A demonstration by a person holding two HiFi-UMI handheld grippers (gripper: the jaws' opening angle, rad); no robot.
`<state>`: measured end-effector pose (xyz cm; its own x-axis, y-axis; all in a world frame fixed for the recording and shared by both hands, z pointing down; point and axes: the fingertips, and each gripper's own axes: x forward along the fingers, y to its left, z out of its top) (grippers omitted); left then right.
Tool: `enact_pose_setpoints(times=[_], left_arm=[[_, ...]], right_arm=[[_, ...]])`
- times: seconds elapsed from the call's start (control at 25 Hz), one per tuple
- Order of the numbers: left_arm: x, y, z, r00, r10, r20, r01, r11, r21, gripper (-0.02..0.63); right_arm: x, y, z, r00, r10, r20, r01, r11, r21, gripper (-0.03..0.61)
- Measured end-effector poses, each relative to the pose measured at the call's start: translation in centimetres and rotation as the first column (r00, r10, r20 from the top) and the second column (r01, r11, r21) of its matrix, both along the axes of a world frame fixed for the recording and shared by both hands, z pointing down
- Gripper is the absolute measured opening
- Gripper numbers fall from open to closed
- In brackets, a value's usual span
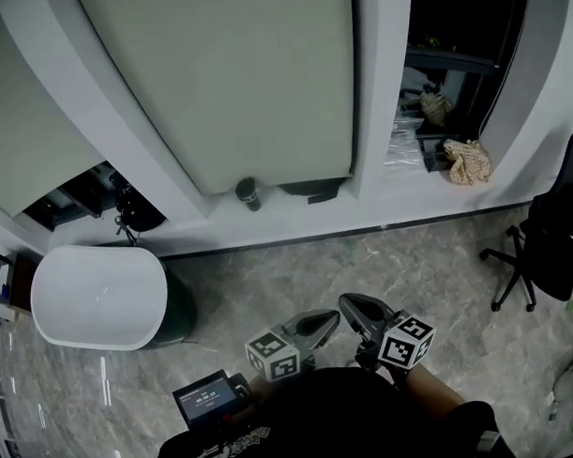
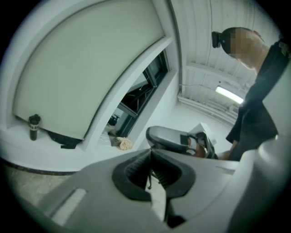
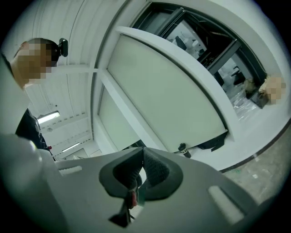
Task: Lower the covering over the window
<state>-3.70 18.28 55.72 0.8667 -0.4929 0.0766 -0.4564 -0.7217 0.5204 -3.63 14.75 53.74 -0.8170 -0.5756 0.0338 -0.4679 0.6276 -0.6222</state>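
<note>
Both tools sit tucked in close to the body, over the marbled floor [image 1: 379,264]. The left hand-held gripper [image 1: 332,320] has its jaws clenched together with nothing between them. The right hand-held gripper [image 1: 346,306] is pinched closed and empty too.

The target is far ahead, across open floor and well apart from both tips. The centre roller blind [image 1: 226,80] hangs down the window almost to the white sill [image 1: 296,224]. Its bottom edge runs left to right, with a slim gap left under it. A dark cup [image 1: 247,193] stands on the sill at that edge, and a flat black object [image 1: 312,190] lies just right of it.

Far right, another window opening [image 1: 461,60] stands dark and uncovered, with a crumpled cloth [image 1: 467,161] on its ledge. Far left, a second blind [image 1: 32,130] stops short of its sill.

The two grippers ride side by side, aimed at the wall. My read is that neither has a real head start on the centre blind. The right one is better placed for the bare pane. No pull cord or chain shows, so I can't say what there is to seize. Expect an approach first, then jaws opening.

A white rounded bin [image 1: 98,297] sits near left, and an office chair [image 1: 549,247] is off to the right.
</note>
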Motion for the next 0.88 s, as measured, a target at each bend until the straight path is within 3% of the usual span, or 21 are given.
enact_pose_setpoints(times=[0.2,0.44,0.68,0.88], left_arm=[[1.8,3.8,1.7,0.996,-0.092,-0.018,0.090,0.994,-0.065,0.002],[1.5,6.5,2.5,0.987,-0.162,-0.001,0.161,0.983,-0.089,0.002],[0.3,7.2,2.1,0.981,-0.192,0.020,0.193,0.978,-0.085,0.002],[0.1,7.8,1.0,0.982,-0.185,0.033,0.186,0.982,-0.035,0.002]], right_arm=[[3.6,3.6,2.5,0.999,-0.006,-0.044,0.004,0.999,-0.040,0.008],[4.3,6.2,3.6,0.998,-0.033,-0.046,0.030,0.997,-0.076,0.008],[4.5,7.3,3.2,0.999,0.010,-0.035,-0.012,0.996,-0.083,0.008],[4.4,7.7,2.6,0.999,0.027,-0.026,-0.029,0.996,-0.083,0.008]])
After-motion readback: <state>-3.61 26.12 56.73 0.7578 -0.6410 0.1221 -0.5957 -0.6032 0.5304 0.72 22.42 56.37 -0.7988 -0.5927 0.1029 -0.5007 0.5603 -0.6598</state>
